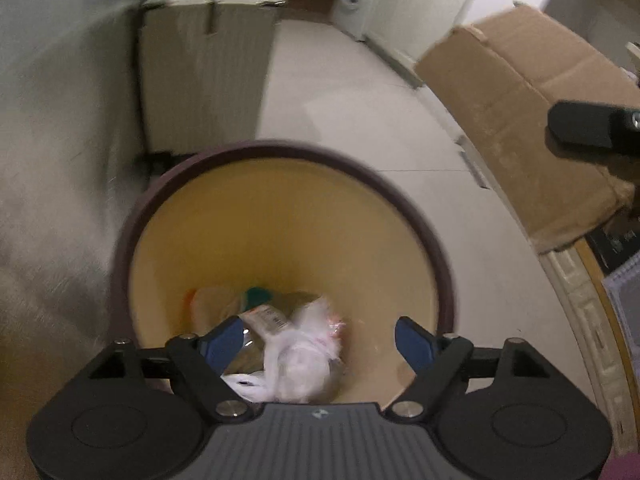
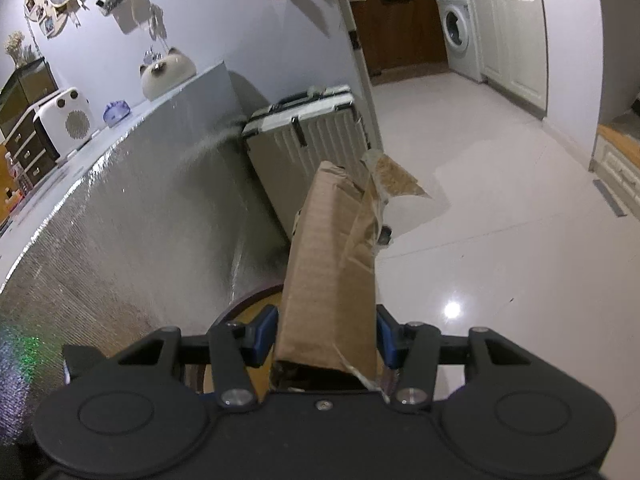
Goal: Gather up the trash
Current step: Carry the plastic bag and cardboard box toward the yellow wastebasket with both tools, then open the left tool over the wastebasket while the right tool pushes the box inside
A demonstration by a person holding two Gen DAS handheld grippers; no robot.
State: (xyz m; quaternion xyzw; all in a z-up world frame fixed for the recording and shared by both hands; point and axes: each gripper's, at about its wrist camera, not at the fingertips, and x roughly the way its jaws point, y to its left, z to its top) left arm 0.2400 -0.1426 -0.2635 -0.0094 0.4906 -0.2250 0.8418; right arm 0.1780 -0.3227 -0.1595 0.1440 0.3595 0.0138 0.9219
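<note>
From your left wrist camera, your left gripper (image 1: 320,340) looks down into a round bin (image 1: 400,196) with a dark rim and a yellow inside. Its jaws stand wide apart, and neither blue pad (image 1: 222,342) presses on anything. A blurred white crumpled bag (image 1: 304,360) shows between the pads, inside the bin's mouth; whether it hangs in the air or lies on the rest you cannot tell. Under it lies other trash (image 1: 248,304), among it a wrapper with a barcode and something green and orange. A pale suitcase (image 1: 204,72) stands beyond the bin against the wall. At the right edge, a brown box (image 1: 512,120) juts across the floor, with the other gripper's black finger just in front of it.

From your right wrist camera, your right gripper (image 2: 326,336) is closed about halfway on that box (image 2: 328,264). Both blue pads press its sides near the lower end. The box tilts up and away from you, torn tape hanging off its right edge. The bin's rim (image 2: 256,296) shows just below and left of the box. The suitcase (image 2: 308,136) stands behind, beside a foil-covered panel (image 2: 132,208).
</note>
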